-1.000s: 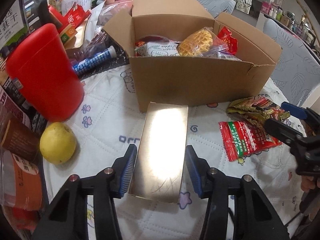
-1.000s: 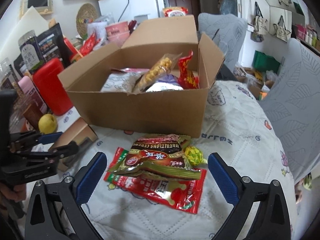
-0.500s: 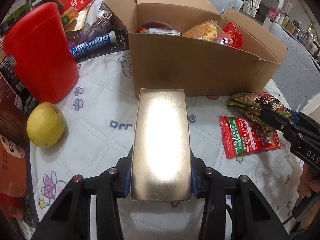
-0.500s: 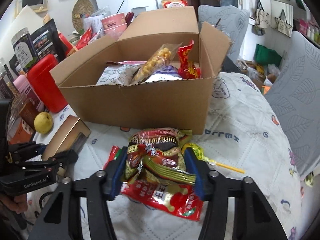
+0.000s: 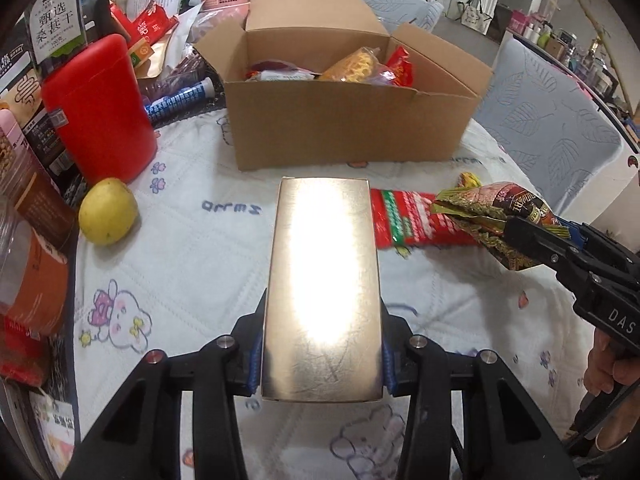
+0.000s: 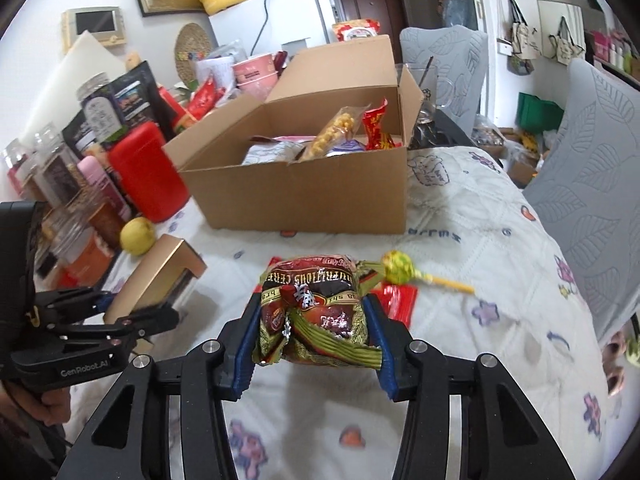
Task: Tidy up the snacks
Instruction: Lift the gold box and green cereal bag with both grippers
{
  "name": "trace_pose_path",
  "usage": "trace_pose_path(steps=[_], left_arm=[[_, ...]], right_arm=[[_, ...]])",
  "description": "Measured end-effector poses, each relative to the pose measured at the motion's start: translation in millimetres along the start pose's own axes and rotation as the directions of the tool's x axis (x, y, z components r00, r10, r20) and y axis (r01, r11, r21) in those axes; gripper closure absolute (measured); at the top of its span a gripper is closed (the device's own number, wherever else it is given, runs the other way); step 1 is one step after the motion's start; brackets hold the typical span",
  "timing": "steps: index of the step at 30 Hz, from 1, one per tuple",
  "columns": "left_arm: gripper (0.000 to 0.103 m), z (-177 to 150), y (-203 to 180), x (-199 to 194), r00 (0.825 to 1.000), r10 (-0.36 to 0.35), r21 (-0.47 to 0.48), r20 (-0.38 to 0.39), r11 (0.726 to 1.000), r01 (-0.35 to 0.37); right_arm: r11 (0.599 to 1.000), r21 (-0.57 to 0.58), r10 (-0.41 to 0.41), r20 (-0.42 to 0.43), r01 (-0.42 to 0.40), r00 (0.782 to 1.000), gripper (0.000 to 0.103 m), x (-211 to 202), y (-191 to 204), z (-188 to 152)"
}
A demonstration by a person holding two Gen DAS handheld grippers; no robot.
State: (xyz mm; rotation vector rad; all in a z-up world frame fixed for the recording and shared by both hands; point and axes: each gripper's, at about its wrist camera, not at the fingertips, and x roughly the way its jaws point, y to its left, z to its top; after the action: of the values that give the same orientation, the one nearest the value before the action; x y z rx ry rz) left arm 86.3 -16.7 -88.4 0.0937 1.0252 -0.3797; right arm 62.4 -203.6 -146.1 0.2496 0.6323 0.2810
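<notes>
Left tool clamped on a shiny gold rectangular box, lifted above the quilted white surface. Dead ahead, an open brown cardboard box stuffed with snacks. Right tool squeezing a crinkled brown-and-green cereal packet, raised over a flat red snack packet.

Right gripper jaws clamping crumpled cereal packet, open cardboard box behind, lollipop beside

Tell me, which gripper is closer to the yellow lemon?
Left. The left gripper, shut on the gold box, is just beside the lemon; the right gripper is across the table.
</notes>
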Motion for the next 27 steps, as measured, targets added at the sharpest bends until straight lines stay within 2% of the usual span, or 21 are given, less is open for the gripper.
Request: trace_pose_path(steps=[11, 18, 19, 21, 27], left_arm=[[0.06, -45, -26, -13, 0.997, -0.044, 0.011, -0.063, 0.999, 0.045], [0.059, -54, -24, 5, 0.992, -0.056, -0.025, -0.11, 0.998, 0.053], [0.059, -53, -24, 6, 0.994, -0.047, -0.024, -0.099, 0.999, 0.045], [0.059, -52, -27, 7, 0.996, -0.022, -0.02, -0.091, 1.0, 0.02], [0.058, -52, -36, 11, 0.998, 0.04, 0.005, -0.054, 0.999, -0.039]], right_arm=[[0.999, -0.031, 0.031, -0.049, -0.033, 0.998, 0.054, -28, 3, -45], [0.997, -0.044, 0.058, -0.102, -0.063, 0.993, 0.047, -23, 9, -60], [0.997, -0.036, 0.065, -0.105, -0.069, 0.992, 0.046, -21, 9, -60], [0.998, -0.019, 0.06, -0.119, -0.063, 0.991, 0.03, -15, 8, -61], [0.999, -0.028, 0.021, -0.165, -0.026, 0.986, 0.029, -2, 7, -66]])
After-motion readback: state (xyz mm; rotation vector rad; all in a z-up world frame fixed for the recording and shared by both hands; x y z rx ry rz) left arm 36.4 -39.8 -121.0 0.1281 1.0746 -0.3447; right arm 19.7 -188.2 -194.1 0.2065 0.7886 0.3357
